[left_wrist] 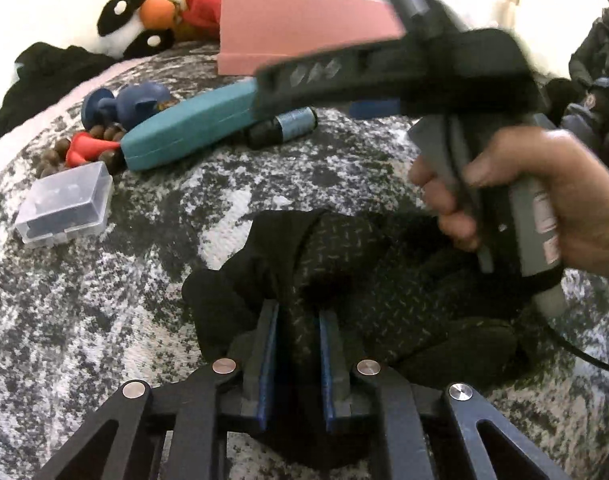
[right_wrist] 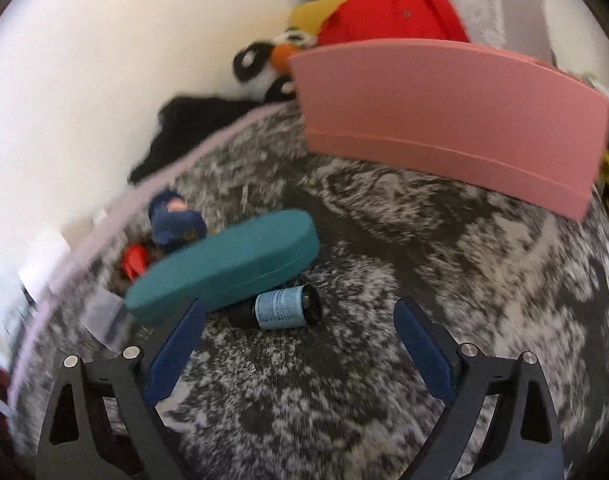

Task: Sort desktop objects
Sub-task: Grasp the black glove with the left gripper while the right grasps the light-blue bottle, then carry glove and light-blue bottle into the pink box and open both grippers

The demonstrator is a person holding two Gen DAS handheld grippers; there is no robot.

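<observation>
Left gripper [left_wrist: 298, 316]: blue-padded jaws closed together on a fold of black knit fabric [left_wrist: 344, 280], soft, crumpled, w/ fine speckled weave; fabric bunched on the near-centre of the mottled grey/white carpet-like surface [left_wrist: 104, 320].

Right gripper [right_wrist: 300, 320]: jaws spread wide apart, nothing between pads; flat blue rubber fingers [right_wrist: 176, 352] hovering over bare surface, just near of the small bottle. Seen from left wrist view as a blurred dark body held by a hand [left_wrist: 544, 200] at right.

Objects, far-left cluster:
- Teal glasses case [right_wrist: 224, 264], elongated, rounded ends, matte hard shell w/ seam along edge; lying tilted, partly over the bottle.
- Small bottle [right_wrist: 282, 306], cylindrical, dark cap & base, pale blue printed label; on its side, touching the case.
- Navy figurine [left_wrist: 142, 102], rounded, glossy plastic; beyond the case.
- Red plastic piece [left_wrist: 86, 150] among brown round beads [left_wrist: 62, 146].
- Clear plastic box [left_wrist: 66, 202], rectangular, hinged lid, dark contents; near-left of the cluster, apart from the case.

Far side:
- Pink box [right_wrist: 444, 120], flat matte panels, straight edges, standing on the surface.
- Red cap [right_wrist: 396, 12], cloth, domed, behind the pink box.
- Black/white plush toy [left_wrist: 138, 24], orange beak, fuzzy; left of the cap.
- Black cloth [left_wrist: 48, 68] heaped at far-left edge.

Person seated at far right, dark jacket [left_wrist: 596, 48].
</observation>
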